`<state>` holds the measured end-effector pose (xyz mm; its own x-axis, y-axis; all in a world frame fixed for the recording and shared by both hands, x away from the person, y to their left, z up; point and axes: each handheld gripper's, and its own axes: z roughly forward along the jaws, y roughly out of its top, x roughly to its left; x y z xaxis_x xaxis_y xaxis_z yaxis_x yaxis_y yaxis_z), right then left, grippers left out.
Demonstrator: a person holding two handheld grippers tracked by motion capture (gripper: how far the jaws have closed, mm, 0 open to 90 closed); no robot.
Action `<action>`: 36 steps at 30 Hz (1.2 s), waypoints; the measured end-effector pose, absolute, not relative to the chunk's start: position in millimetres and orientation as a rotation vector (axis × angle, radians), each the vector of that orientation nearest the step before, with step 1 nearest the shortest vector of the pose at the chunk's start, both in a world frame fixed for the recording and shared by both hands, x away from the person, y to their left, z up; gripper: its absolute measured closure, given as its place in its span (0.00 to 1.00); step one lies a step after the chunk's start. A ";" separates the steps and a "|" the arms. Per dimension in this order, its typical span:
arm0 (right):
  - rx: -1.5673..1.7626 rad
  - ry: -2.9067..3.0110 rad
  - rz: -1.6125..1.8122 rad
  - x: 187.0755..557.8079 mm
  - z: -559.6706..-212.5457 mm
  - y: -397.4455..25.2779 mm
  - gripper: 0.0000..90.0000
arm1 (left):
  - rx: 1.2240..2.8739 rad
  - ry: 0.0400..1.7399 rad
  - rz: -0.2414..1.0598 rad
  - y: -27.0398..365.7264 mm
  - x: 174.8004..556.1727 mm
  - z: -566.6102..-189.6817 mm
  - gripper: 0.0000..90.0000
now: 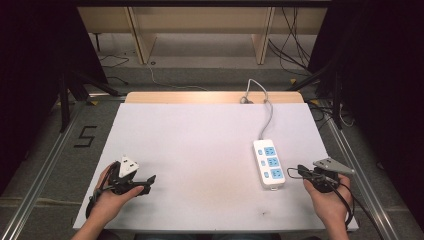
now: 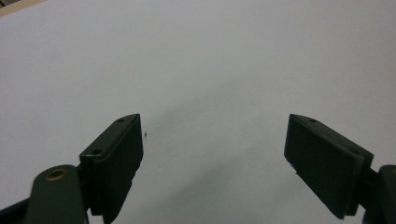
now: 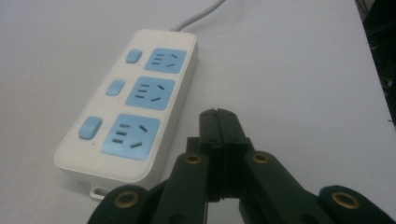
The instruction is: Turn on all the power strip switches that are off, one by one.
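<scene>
Power strip sits right of centre in the high view. Our right gripper, jaws pressed together, should approach its switches squarely; left gripper jaws spread, idle

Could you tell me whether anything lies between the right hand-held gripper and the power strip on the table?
Nothing visible does. The right hand-held gripper, jaws shut, sits just beside the power strip near its lower end, with bare white table between them. The strip's cable runs off the far end, away from the gripper.
</scene>
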<state>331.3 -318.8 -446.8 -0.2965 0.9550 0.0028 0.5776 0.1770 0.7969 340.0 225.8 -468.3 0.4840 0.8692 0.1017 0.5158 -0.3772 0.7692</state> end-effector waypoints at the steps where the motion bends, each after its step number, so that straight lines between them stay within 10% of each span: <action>1: 1.437 1.958 0.966 332.3 -446.3 -318.3 1.00 | 2.047 1.140 0.665 225.8 340.1 -468.3 0.22; 36: 1.429 2.115 0.903 370.8 -416.7 -291.1 1.00 | 2.060 1.128 0.667 222.6 340.6 -469.1 0.22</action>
<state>370.8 -291.1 -416.7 -0.3758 0.9267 0.0074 0.6459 0.2562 0.7192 340.6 222.6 -469.1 0.4915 0.8640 0.1092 0.5123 -0.3883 0.7660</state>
